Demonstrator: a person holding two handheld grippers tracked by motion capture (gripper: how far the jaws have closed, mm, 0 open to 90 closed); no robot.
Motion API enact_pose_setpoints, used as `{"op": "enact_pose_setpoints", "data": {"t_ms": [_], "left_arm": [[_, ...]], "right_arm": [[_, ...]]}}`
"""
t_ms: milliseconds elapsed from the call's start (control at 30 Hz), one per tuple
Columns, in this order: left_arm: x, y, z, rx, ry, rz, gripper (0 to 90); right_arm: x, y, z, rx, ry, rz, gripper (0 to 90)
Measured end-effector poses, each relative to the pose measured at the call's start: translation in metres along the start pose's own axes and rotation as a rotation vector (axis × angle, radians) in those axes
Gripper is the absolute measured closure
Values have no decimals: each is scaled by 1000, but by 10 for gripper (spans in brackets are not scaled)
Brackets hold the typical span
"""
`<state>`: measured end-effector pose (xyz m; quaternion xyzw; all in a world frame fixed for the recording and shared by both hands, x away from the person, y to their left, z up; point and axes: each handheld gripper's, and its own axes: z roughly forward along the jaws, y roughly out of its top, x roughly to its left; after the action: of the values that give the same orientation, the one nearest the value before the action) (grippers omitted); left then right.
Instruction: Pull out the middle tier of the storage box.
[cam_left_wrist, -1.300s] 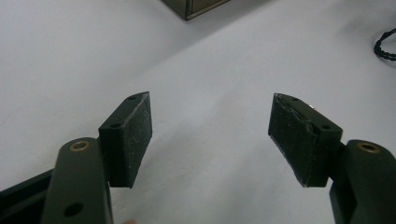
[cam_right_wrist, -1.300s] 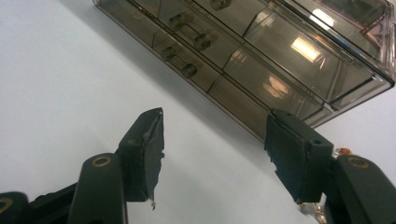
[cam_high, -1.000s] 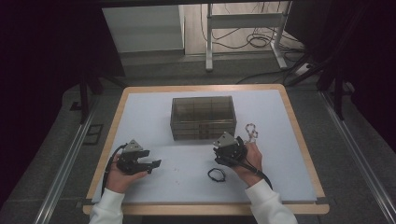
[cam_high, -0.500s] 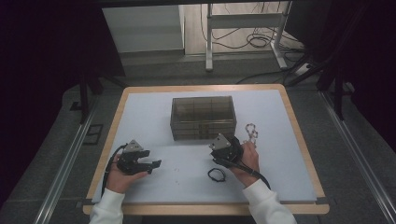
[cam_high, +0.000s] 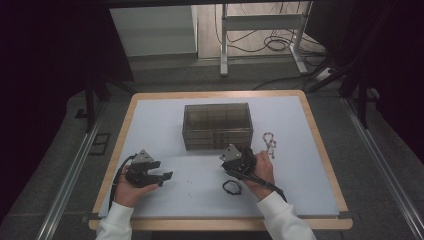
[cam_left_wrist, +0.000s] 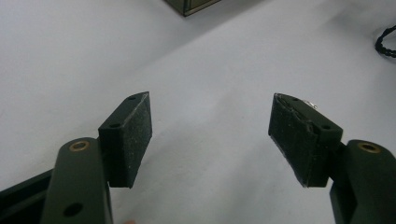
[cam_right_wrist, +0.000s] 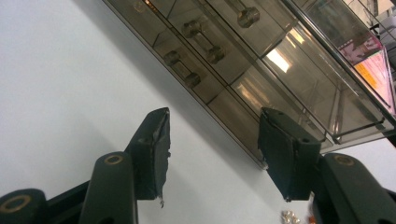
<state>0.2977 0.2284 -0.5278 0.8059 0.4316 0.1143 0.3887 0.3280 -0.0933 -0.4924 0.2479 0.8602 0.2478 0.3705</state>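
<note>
The right gripper (cam_high: 239, 161), jaws spread and just narrowing on nothing, is aimed at the smoked drawer box (cam_high: 217, 126). Drawers appear shut; beside the box, a pale chain (cam_high: 270, 143) and black loop (cam_high: 231, 187) lie unstowed. The left gripper (cam_high: 162, 176) waits spread.

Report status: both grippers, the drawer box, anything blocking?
Left gripper open, empty. Right gripper open, just closing slightly, nothing between, facing drawer box. Black loop and pale chain nearby, not blocking.

No text is legible; the pink label (cam_right_wrist: 362, 51) seems too blurred to read
</note>
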Motion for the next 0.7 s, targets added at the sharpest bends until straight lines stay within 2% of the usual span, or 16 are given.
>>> {"op": "enact_pose_setpoints", "data": {"t_ms": [267,700], "left_arm": [[0,0,0,-2,-1,-4,307],[1,-1,0,-4,2,-5,307]], "right_arm": [[4,5,2,5,-23,-30,452],[15,11,6,12,-74,-107,474]]}}
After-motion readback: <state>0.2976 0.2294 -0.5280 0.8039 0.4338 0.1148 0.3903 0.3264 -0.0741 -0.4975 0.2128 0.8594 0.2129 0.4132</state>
